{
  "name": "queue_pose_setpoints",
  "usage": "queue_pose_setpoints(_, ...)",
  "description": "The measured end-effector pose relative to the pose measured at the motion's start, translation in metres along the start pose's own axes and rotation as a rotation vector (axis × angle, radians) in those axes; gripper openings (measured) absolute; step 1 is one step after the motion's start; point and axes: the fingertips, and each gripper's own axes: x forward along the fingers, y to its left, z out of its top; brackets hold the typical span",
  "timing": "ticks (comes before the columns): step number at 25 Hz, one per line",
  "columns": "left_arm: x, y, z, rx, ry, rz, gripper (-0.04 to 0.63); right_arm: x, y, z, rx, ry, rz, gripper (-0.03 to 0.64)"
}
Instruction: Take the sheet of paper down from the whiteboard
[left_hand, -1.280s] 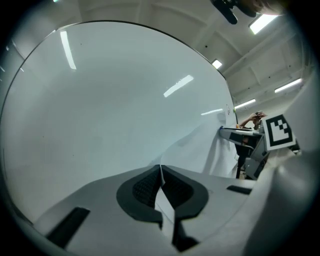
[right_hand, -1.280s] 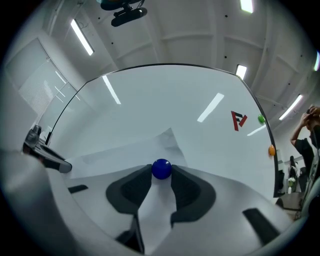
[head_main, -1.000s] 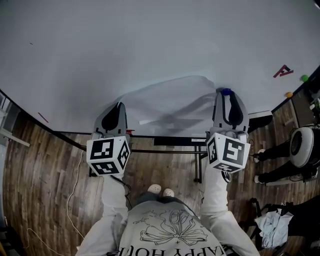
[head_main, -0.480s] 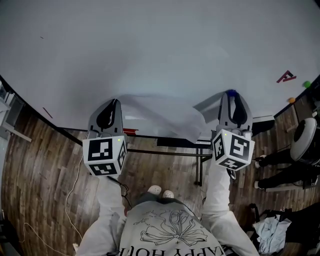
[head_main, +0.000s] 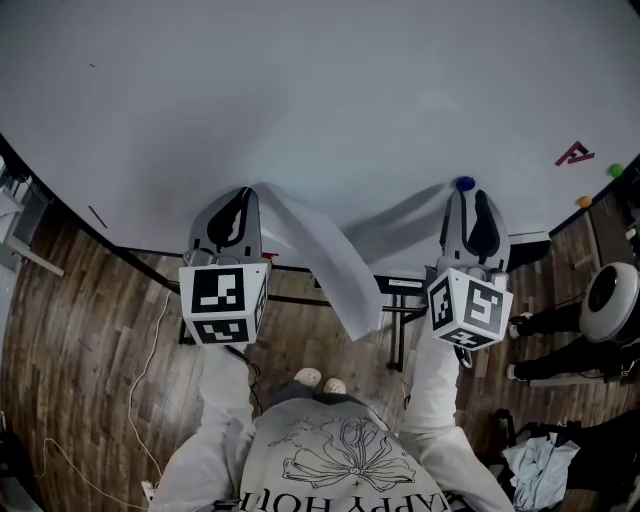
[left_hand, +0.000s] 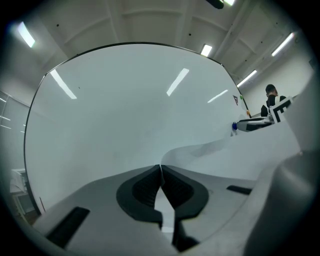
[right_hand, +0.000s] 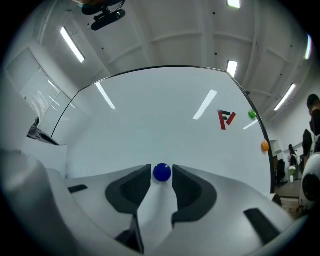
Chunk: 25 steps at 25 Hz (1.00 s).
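A white sheet of paper (head_main: 340, 270) sags in a loose fold in front of the whiteboard (head_main: 300, 90). My left gripper (head_main: 243, 195) is shut on its left corner, and the paper edge runs out from between the closed tips (left_hand: 160, 167). The sheet (left_hand: 225, 155) stretches right to a blue magnet (head_main: 464, 184) that pins its other corner to the board. My right gripper (head_main: 465, 196) is at that magnet. The magnet (right_hand: 162, 172) sits between the tips of that gripper (right_hand: 161, 176), whose jaws are opening and stand just off its sides.
A red logo magnet (head_main: 572, 154), a green magnet (head_main: 612, 170) and an orange one (head_main: 581, 201) sit at the board's right end. The board's stand (head_main: 400, 300) is below the sheet. A seated person (head_main: 560, 300) is at the right. A cable (head_main: 150, 350) lies on the wood floor.
The sheet's left part has come off the board and now droops in a long fold between the grippers. My left gripper rose slightly with its corner. The right gripper stayed at the magnet.
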Motion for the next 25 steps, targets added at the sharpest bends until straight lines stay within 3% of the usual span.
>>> queue_pose_setpoints(11, 0.005, -0.035, 0.012, 0.008, -0.024, -0.060, 0.006, -0.016, 0.018, 0.004, 0.076, -0.013, 0.046, 0.114)
queue_pose_setpoints(25, 0.001, -0.046, 0.009, -0.019, -0.020, -0.079, 0.006, -0.018, 0.026, -0.002, 0.097, 0.018, 0.055, 0.025)
